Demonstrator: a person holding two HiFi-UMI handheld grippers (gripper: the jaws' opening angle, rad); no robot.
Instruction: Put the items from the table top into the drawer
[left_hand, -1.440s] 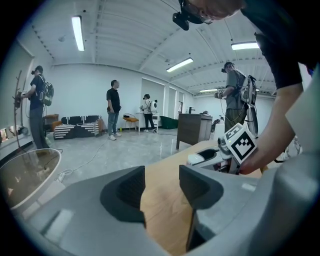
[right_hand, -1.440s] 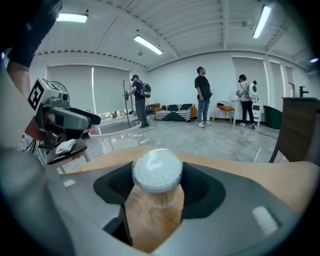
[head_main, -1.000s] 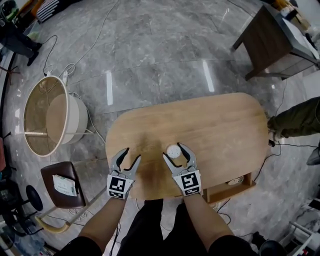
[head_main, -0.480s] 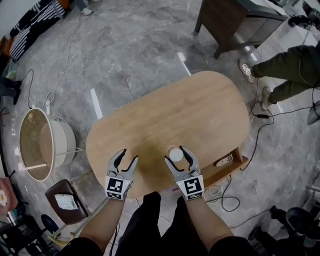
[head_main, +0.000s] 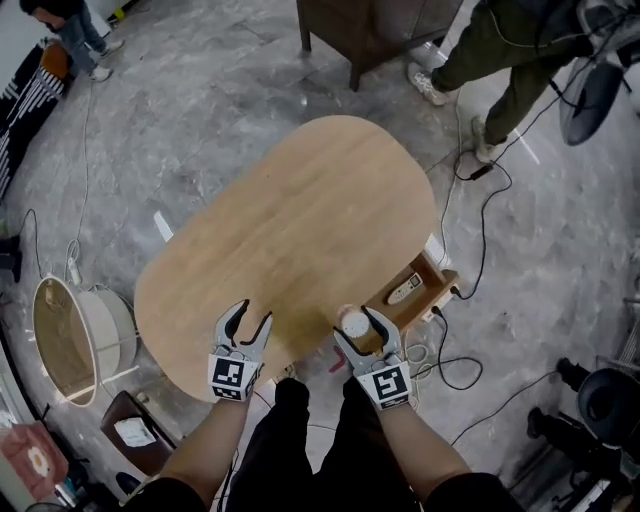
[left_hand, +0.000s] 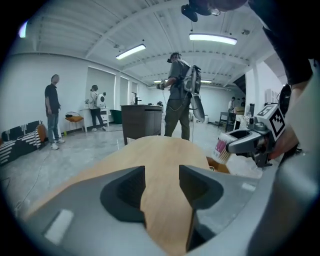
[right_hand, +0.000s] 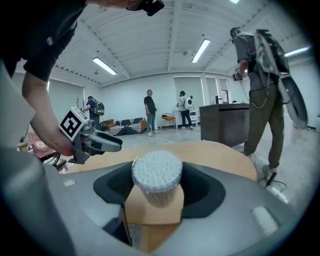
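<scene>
My right gripper (head_main: 355, 324) has its jaws clamped on the swab jar (right_hand: 156, 171), which stands upright between them, off the table (head_main: 300, 215) at its near edge and just beside the open drawer (head_main: 443, 287). My left gripper (head_main: 254, 318) hangs over the table with its jaws apart and nothing between them. To do this step well, I judge I should carry the jar over to the drawer's bare part, clear of the slim pale object (head_main: 404, 290) lying in it, hold it level so it lands on its base, lower it until it sits, and only then let the jaws part. The grip looks centred, so a slow move should not tip it. The head view alone shows the drawer and how jar and drawer lie to each other. The right gripper view shows what the head view cannot: the packed swab tips and both jaws pressed to the jar's sides. The left gripper view catches the jar from the side, with a pink label on it.
</scene>
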